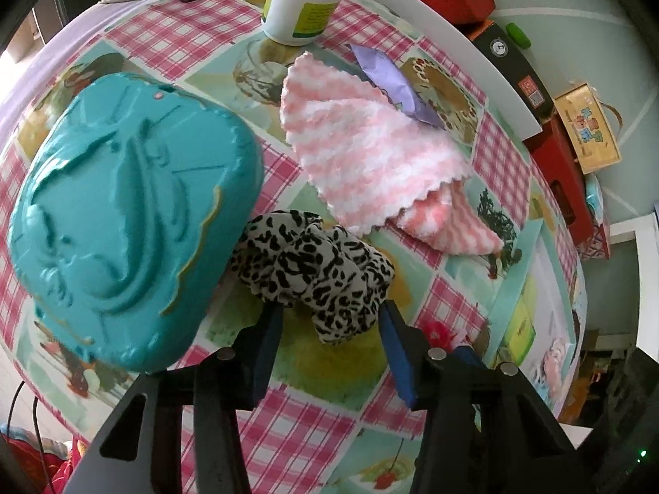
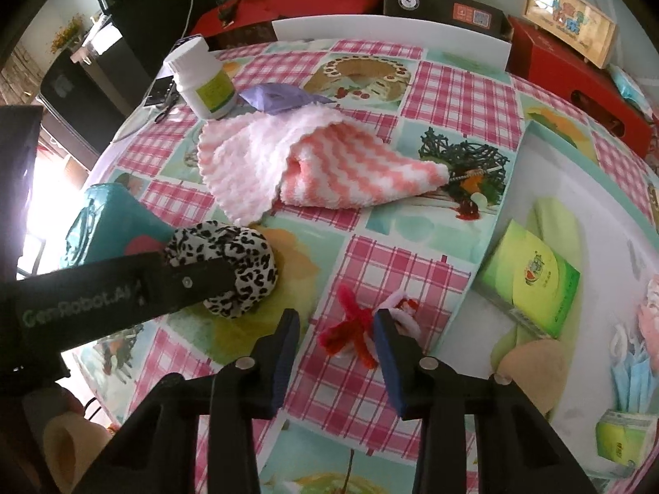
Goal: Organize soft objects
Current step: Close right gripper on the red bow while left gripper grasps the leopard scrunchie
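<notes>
A leopard-print scrunchie point(image 1: 313, 267) lies on the patterned tablecloth. My left gripper point(image 1: 331, 313) is open with its blue fingers on either side of the scrunchie's near end; it also shows in the right wrist view point(image 2: 224, 267) with the left gripper's arm across it. A pink-and-white striped cloth point(image 1: 370, 152) lies folded behind it, also in the right wrist view point(image 2: 313, 164). My right gripper point(image 2: 335, 321) is open around a red and white pipe-cleaner bundle point(image 2: 362, 329).
A teal embossed box point(image 1: 127, 226) sits left of the scrunchie. A white bottle point(image 1: 304, 0) and a purple packet point(image 1: 391, 78) stand behind the cloth. A white tray point(image 2: 556, 189) at right holds a green box point(image 2: 531, 276), masks and a beige pad.
</notes>
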`<act>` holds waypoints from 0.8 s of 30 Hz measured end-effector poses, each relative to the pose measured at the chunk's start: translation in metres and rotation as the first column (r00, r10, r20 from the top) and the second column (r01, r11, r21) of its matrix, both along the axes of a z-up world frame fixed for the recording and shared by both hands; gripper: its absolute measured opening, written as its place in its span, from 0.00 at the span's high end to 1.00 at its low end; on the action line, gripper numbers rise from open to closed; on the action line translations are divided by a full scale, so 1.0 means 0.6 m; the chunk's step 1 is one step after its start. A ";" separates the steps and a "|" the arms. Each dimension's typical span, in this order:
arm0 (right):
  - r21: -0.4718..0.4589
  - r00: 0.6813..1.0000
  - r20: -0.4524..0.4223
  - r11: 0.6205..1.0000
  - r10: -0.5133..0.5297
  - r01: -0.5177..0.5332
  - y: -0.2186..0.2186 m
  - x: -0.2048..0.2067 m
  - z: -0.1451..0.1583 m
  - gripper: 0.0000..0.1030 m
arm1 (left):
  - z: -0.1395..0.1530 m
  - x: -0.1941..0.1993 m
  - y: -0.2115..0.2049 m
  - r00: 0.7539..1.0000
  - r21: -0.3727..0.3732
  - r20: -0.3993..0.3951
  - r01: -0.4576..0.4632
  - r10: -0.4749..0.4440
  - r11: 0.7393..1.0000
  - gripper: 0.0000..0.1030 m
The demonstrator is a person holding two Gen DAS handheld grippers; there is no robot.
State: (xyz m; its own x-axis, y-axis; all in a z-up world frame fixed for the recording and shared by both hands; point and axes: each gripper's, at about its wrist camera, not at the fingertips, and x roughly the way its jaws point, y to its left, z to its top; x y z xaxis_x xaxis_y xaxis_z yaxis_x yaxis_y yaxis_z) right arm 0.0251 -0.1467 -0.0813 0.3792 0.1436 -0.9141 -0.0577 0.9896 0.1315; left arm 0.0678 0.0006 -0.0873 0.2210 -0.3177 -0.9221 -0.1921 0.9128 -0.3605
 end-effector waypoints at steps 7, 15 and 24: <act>-0.061 1.000 0.017 0.998 0.020 -0.019 0.008 0.002 -0.006 0.65 | -0.019 0.012 -0.015 1.000 0.003 0.017 0.003 -0.003 1.000 0.56; -0.138 0.997 0.042 0.989 0.059 -0.053 0.015 0.003 -0.014 0.67 | -0.018 0.021 -0.026 0.997 0.036 0.073 0.024 -0.026 0.999 0.67; -0.180 0.995 0.080 0.983 0.053 -0.038 0.026 -0.003 -0.015 0.71 | -0.023 0.012 -0.024 0.989 0.039 0.129 0.066 -0.071 0.997 0.81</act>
State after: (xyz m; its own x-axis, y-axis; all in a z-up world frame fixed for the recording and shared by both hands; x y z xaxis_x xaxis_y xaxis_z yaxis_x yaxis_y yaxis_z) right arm 0.0233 -0.1313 -0.0903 0.4526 0.0004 -0.8917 -0.1062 0.9929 -0.0535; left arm 0.0748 -0.0138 -0.1009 0.3190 -0.3050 -0.8973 -0.0819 0.9344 -0.3468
